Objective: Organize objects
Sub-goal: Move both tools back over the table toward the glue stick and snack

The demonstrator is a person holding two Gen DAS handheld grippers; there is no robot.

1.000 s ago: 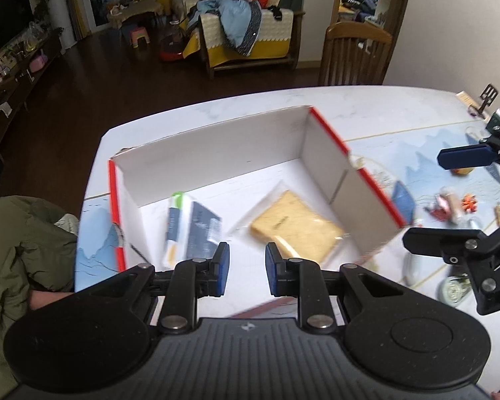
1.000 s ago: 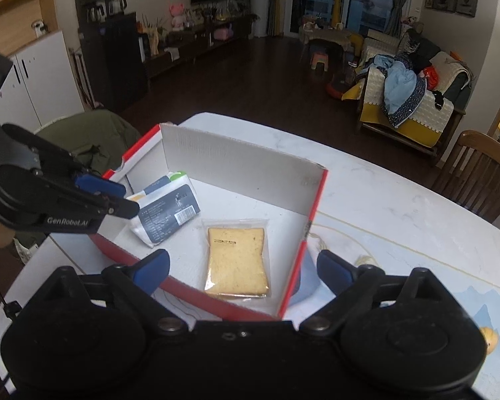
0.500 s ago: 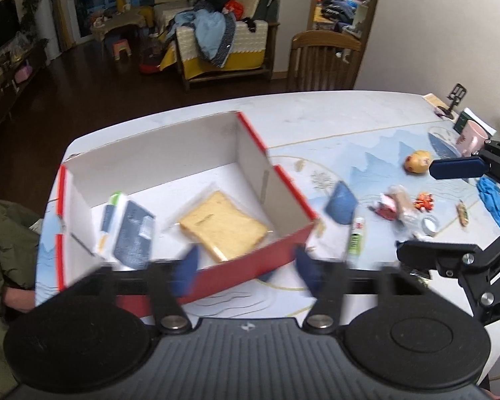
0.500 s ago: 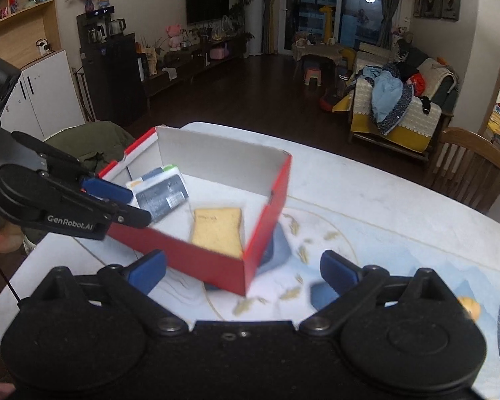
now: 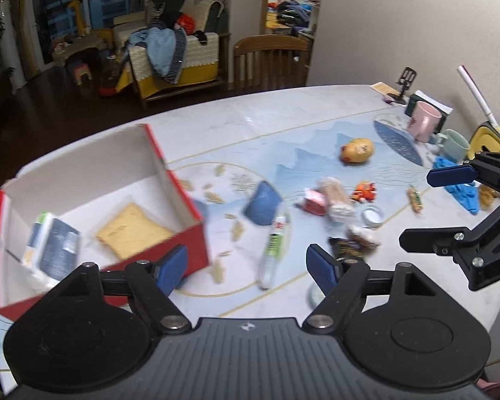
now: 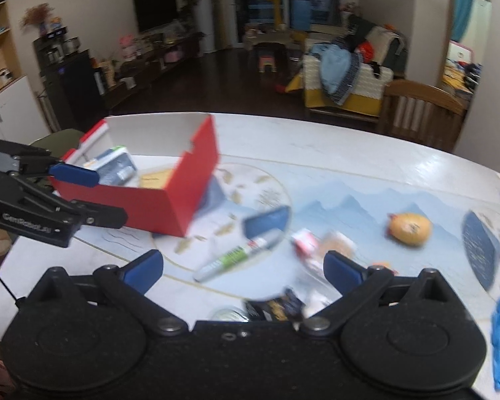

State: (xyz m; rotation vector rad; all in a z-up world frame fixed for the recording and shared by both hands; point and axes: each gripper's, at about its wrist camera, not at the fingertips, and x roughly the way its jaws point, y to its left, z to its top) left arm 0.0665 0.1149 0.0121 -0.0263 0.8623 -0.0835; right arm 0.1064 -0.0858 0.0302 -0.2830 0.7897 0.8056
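Because the red box (image 5: 170, 180) already keeps the wrapped bread (image 5: 133, 231), both the left gripper (image 5: 246, 265) and the right gripper (image 6: 243, 266) hang spread and empty above the marker pen (image 5: 273, 243), probably the next thing to collect.

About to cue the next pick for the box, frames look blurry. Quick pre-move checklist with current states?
1. Left gripper open and empty: ok.
2. Right gripper open and empty: ok.
3. Red box upright with free floor space beside the packaged bread: ok.
4. Marker lying flat on the table, apart from the box: ok.
5. Marker clear of the snack wrappers: close, cannot tell.
6. Image sharp enough for a precise grasp: not ok, motion blur.
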